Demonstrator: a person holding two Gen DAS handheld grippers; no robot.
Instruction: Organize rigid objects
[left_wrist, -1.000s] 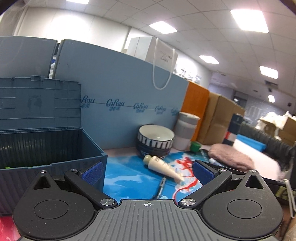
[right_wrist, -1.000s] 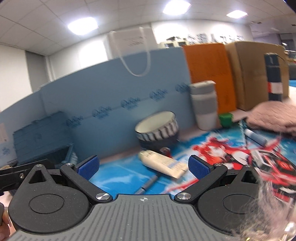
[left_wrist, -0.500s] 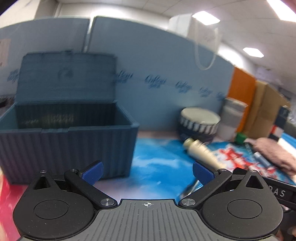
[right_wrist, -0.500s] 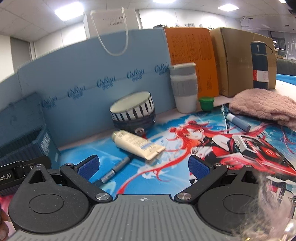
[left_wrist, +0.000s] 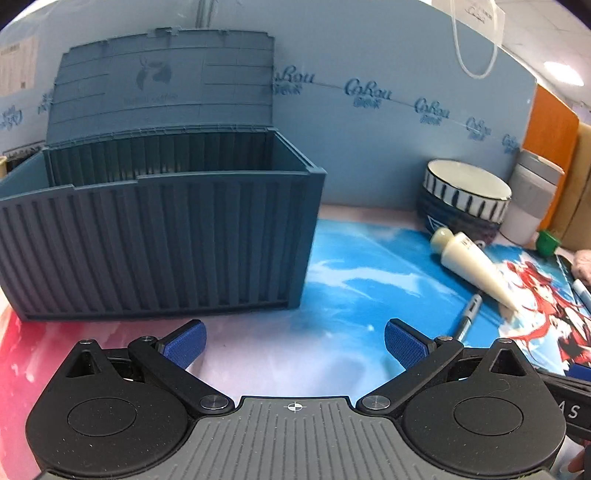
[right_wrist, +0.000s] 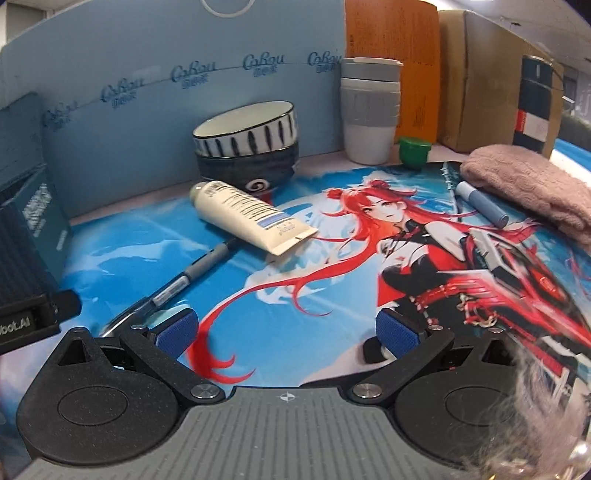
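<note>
Left hand-held gripper (left_wrist: 294, 343): blue pads spread wide with nothing between them; it hovers over the pale part of the mat, facing the storage box
Right hand-held gripper (right_wrist: 286, 330): jaws likewise apart and empty, above the printed mat (right_wrist: 332, 258); part of the other tool's body juts in at the left edge, lettered "bot.AI", the start cut off
Storage box (left_wrist: 155, 236): dark blue, ribbed like a shipping container, lid (left_wrist: 166, 88) standing open against the foam board; a faint deer emblem on the lid, the line of text beneath it too dim to read; its inside is hidden behind the front wall
Cream tube (right_wrist: 251, 216): lying on the mat just in front of the bowls, cap toward them; small print and a blue band on its label, illegible
Pen (right_wrist: 181, 282): grey, lying beside the tube's flat end; its lower end runs behind the right gripper's finger
Stacked bowls (right_wrist: 247, 147): striped one nested in a dark one with a swirl mark
Foam board (right_wrist: 147, 85): repeated script logo, apparently "CoRou", with smaller unreadable characters beneath
Marker (right_wrist: 480, 205): blue-grey, beside the pink towel (right_wrist: 528, 181)
Cup (right_wrist: 369, 110): white with grey sleeve and lid; green cap (right_wrist: 414, 151) just beside it
Paper bag (left_wrist: 476, 22): mostly cut off; faint lettering, unreadable
</note>
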